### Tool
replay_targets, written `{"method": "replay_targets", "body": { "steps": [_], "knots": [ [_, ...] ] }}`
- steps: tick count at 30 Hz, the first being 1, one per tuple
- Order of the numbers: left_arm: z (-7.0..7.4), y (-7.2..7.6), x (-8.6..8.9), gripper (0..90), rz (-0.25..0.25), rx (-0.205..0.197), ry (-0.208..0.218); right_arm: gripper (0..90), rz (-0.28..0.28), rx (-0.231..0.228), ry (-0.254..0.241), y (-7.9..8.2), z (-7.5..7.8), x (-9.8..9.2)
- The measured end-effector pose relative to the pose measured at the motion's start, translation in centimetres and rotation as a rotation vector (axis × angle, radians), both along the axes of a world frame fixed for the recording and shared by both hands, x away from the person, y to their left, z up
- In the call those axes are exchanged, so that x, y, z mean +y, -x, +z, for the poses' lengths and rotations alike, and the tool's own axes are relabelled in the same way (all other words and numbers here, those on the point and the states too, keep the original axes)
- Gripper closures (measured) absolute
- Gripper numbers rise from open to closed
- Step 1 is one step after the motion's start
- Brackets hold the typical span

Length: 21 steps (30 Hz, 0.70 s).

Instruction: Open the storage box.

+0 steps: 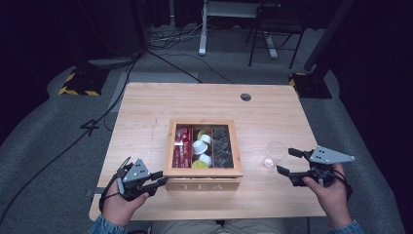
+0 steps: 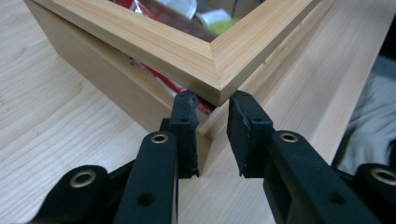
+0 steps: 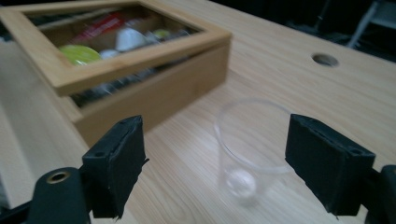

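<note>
At the near-left corner of the tea box (image 1: 203,184), its lid (image 2: 187,51) sits slightly raised, right ahead of the left gripper (image 1: 157,178), whose nearly closed jaws seem just short. Right gripper (image 1: 289,161) gapes beside the cup (image 1: 274,154).

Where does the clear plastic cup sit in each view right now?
High view: clear cup right of the tea box, just ahead of the right gripper.
Left gripper view: not in it.
Right gripper view: cup low centre, between the open jaws.
Shared landmark: the tea box's lid frame.
</note>
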<state>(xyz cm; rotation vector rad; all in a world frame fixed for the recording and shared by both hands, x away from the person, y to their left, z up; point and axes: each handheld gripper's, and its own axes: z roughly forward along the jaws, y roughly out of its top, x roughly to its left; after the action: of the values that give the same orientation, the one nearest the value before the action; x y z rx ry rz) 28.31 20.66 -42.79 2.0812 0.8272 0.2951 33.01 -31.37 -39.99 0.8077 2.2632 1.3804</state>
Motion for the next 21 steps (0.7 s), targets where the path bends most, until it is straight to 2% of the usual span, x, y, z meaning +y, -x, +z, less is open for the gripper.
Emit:
{"method": "replay_targets", "body": {
  "steps": [2,3,4,5,6,7,9,10,11,12,14,15,16,18,19,21],
  "knots": [
    [0.4,-0.1,0.2,72.5,0.002,-0.011,0.019,19.3,0.035,-0.001,-0.006,0.0,0.2,0.9],
    [0.4,-0.1,0.2,72.7,0.002,-0.011,0.019,19.3,0.035,-0.001,-0.006,0.0,0.2,0.9],
    [0.5,0.0,0.2,72.9,0.004,-0.010,0.027,18.7,0.063,0.004,-0.014,0.0,0.2,1.9],
    [0.6,0.0,0.2,72.9,0.005,-0.014,0.030,18.7,0.063,0.004,-0.014,0.0,0.2,1.9],
    [0.7,0.0,0.2,73.6,0.008,-0.018,0.033,16.4,0.099,0.007,-0.014,-0.1,0.1,3.0],
    [0.8,-0.1,0.2,73.6,0.006,-0.024,0.036,16.4,0.099,0.007,-0.014,-0.1,0.1,3.0],
    [0.9,-0.1,0.3,74.0,0.012,-0.033,0.054,15.5,0.151,0.006,-0.015,-0.2,-0.1,4.3],
    [1.1,-0.1,0.4,74.6,0.014,-0.043,0.058,15.6,0.175,-0.001,-0.003,-0.3,-0.3,5.6],
    [1.1,-0.1,0.4,74.9,0.014,-0.043,0.058,15.6,0.175,-0.001,-0.003,-0.3,-0.3,5.6],
    [1.1,-0.1,0.4,75.2,0.015,-0.044,0.063,15.6,0.205,-0.007,0.010,-0.4,-0.4,6.8],
    [1.3,-0.1,0.3,75.8,0.019,-0.054,0.061,16.5,0.224,-0.024,0.032,-0.4,-0.6,7.9],
    [1.3,-0.1,0.4,75.8,0.018,-0.061,0.059,16.5,0.224,-0.024,0.032,-0.4,-0.6,7.9],
    [1.4,-0.2,0.4,76.2,0.017,-0.061,0.065,18.4,0.241,-0.042,0.072,-0.4,-0.8,8.8],
    [1.5,-0.3,0.4,76.3,0.013,-0.067,0.060,19.6,0.245,-0.053,0.086,-0.5,-0.9,9.3],
    [1.6,-0.3,0.4,76.5,0.014,-0.066,0.073,22.7,0.247,-0.081,0.118,-0.6,-1.1,10.0],
    [1.7,-0.4,0.4,76.8,0.014,-0.064,0.076,29.0,0.246,-0.125,0.144,-0.7,-1.0,10.6]
  ]
}}
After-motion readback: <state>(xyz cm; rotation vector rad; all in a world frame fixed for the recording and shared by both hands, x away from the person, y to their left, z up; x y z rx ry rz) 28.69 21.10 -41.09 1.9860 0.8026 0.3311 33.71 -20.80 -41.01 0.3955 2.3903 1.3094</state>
